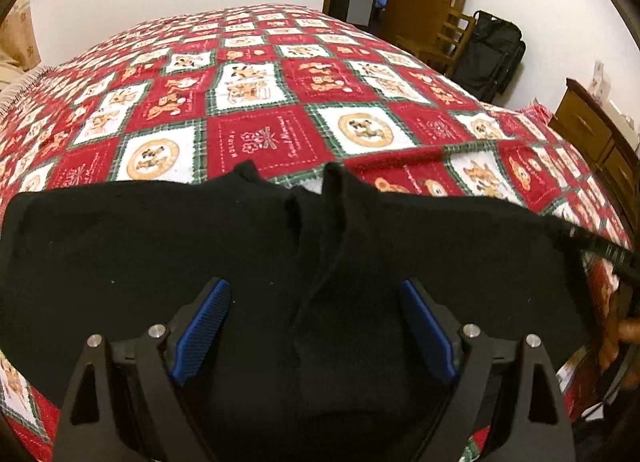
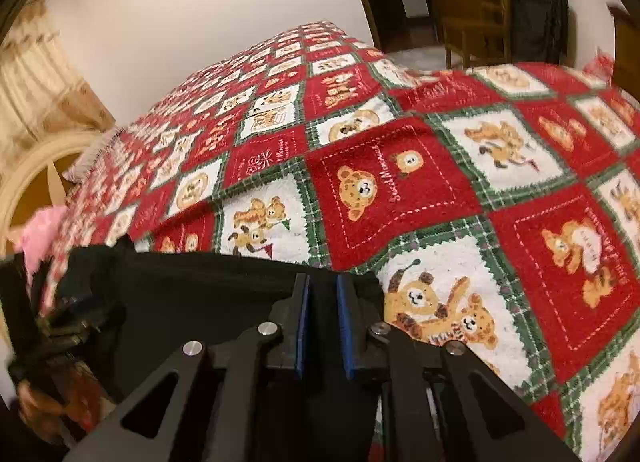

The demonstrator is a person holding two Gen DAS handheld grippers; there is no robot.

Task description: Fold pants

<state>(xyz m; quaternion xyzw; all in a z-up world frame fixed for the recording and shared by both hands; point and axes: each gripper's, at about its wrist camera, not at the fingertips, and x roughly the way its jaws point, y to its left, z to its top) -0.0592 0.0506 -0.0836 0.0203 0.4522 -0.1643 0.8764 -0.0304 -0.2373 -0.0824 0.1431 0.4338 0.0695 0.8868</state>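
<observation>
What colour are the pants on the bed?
Black. The pants show best in the left wrist view.

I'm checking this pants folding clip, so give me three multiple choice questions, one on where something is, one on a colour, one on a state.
1. Where do the pants lie?
A. on the patterned bedspread
B. on the wooden chair
C. on the floor

2. What colour are the pads on the fingers?
A. red
B. blue
C. white

3. How does the left gripper stand?
A. clamped on the bedspread
B. wide open above the pants
C. shut on nothing

Answers:
1 A, black cloth spreads over the red checked cover.
2 B, both pads show blue.
3 B, its fingers stand far apart with cloth below.
</observation>
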